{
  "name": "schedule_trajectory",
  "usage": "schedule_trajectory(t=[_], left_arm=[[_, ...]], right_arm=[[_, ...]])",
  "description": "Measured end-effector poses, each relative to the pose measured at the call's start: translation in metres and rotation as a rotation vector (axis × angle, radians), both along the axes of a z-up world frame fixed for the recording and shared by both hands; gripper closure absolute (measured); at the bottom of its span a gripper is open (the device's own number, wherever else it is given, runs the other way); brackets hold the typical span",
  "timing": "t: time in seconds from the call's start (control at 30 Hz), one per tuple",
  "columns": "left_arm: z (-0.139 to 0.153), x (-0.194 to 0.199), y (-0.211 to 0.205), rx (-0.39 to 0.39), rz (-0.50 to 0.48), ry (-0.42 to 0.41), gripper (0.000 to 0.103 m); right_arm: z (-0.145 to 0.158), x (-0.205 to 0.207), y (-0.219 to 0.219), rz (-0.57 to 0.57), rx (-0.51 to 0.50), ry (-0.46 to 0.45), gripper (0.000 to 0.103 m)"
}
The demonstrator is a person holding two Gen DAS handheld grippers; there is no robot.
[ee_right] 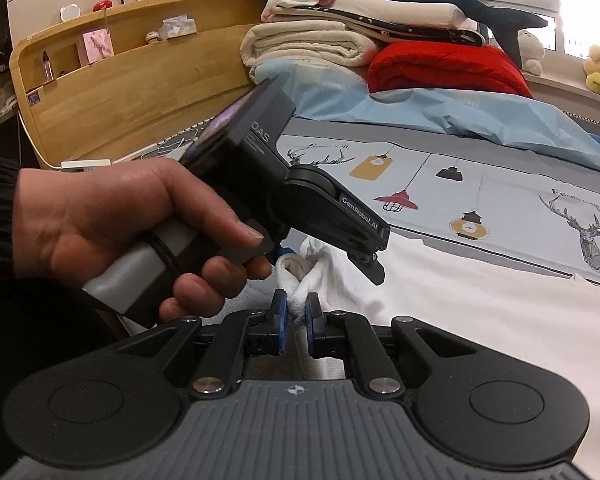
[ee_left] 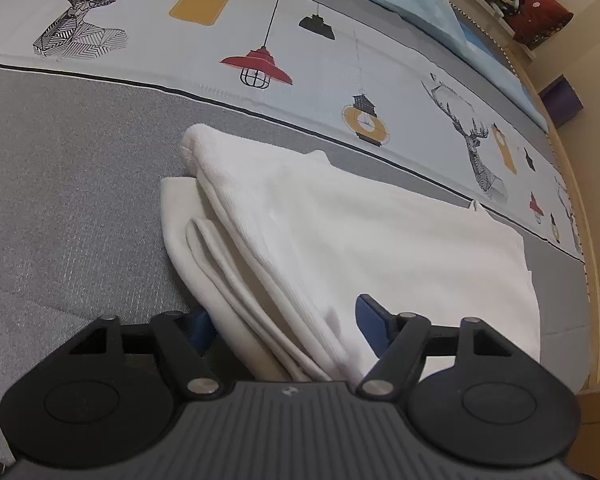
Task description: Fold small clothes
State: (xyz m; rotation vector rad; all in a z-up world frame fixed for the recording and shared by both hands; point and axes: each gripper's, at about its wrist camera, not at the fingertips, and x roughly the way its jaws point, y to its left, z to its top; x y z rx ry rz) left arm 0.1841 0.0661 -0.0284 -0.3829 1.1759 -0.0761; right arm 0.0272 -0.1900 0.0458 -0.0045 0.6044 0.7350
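A: Which step are you in now?

B: You are in the middle of a fold, I think. The white garment (ee_left: 340,240) lies on the grey part of the bedsheet (ee_left: 60,200), in the centre of the left wrist view, already doubled into some layers. Your right gripper (ee_right: 296,314) pinches a bunched white edge between its blue pads (ee_right: 281,320), low in the centre of its frame.

A: And the left gripper (ee_left: 288,332)?

B: Its fingers stand wide, with the layered edge of the cloth between them; they do not press it.

A: What does the next move need?

B: Probably you carry the pinched edge across and lay it flat, with the other side held down so the layers do not slide.

A: What is in the way?

B: Your left hand (ee_right: 132,232) is just above the right gripper, so they are crowded. The blue quilt (ee_right: 460,116) and the folded blankets (ee_right: 340,36) are well apart, in the upper part of the frame
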Motion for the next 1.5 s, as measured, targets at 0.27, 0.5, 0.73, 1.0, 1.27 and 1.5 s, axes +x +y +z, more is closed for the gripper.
schedule_trajectory(t=[0.27, 0.5, 0.73, 1.0, 1.27, 1.5], left_arm=[[0.005, -0.003, 0.018, 0.013, 0.016, -0.034, 0.086], [0.04, -0.035, 0.069, 0.073, 0.089, -0.186, 0.089], [0.038, -0.044, 0.093, 0.081, 0.111, -0.146, 0.089], [0.047, -0.034, 0.051, 0.029, 0.066, -0.216, 0.089], [0.059, -0.02, -0.034, -0.075, -0.045, -0.309, 0.089], [0.066, -0.014, -0.13, -0.181, -0.171, -0.407, 0.089]], right_arm=[[-0.002, -0.003, 0.014, 0.033, 0.009, 0.016, 0.094], [0.004, -0.009, 0.049, 0.135, 0.128, 0.025, 0.094], [0.001, -0.002, 0.058, 0.14, 0.193, 0.076, 0.094], [-0.001, -0.004, 0.033, 0.078, 0.138, 0.07, 0.094], [0.004, -0.004, -0.041, -0.065, 0.118, 0.03, 0.094], [0.005, -0.018, -0.123, -0.248, 0.096, -0.017, 0.095]])
